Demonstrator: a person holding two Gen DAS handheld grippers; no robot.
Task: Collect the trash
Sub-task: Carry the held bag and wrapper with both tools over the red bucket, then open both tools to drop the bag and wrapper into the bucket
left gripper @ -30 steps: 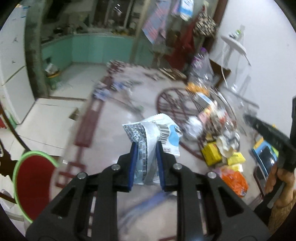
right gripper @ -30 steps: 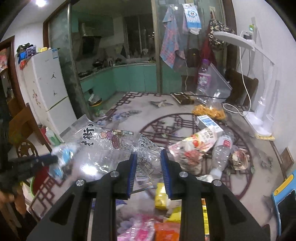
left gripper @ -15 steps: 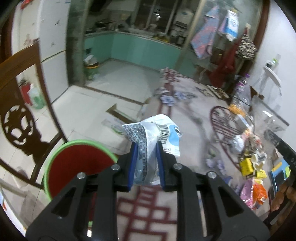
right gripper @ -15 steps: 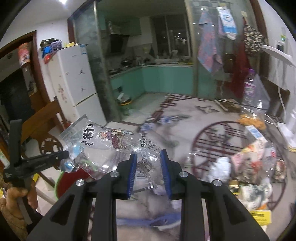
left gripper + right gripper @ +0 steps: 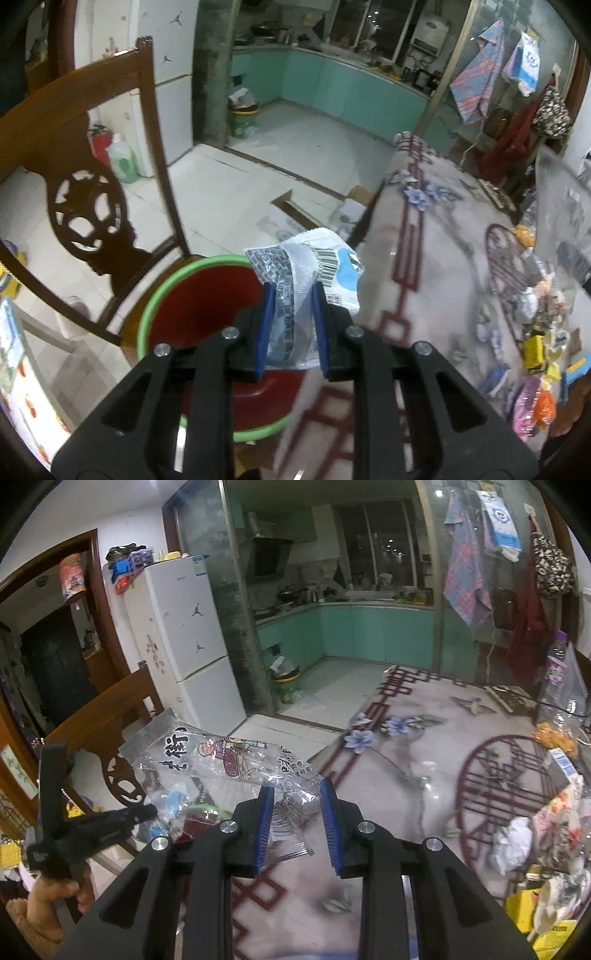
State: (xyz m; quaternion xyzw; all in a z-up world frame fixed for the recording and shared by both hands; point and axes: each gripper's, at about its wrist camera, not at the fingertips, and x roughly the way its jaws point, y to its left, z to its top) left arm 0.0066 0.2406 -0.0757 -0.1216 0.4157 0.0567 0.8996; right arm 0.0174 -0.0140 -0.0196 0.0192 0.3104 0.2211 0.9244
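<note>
My left gripper [image 5: 291, 295] is shut on a crumpled white and blue wrapper [image 5: 314, 273] with a barcode, held over the rim of a red bin with a green rim [image 5: 166, 291] beside the table. My right gripper [image 5: 297, 797] is shut on a clear printed plastic wrapper [image 5: 221, 760], held above the table's left edge. The left gripper and the hand holding it [image 5: 74, 830] show at lower left in the right wrist view, with the bin [image 5: 195, 819] partly hidden behind the clear wrapper.
A carved wooden chair [image 5: 85, 206] stands left of the bin. The patterned tablecloth [image 5: 424, 277] carries a pile of trash [image 5: 535, 325] at the right, also in the right wrist view [image 5: 546, 830]. A white fridge [image 5: 181, 627] and a flattened carton [image 5: 295, 218] lie beyond.
Both grippers have swung left from the trash pile toward the table's left edge. The left gripper has come over the red bin, still holding its wrapper.
</note>
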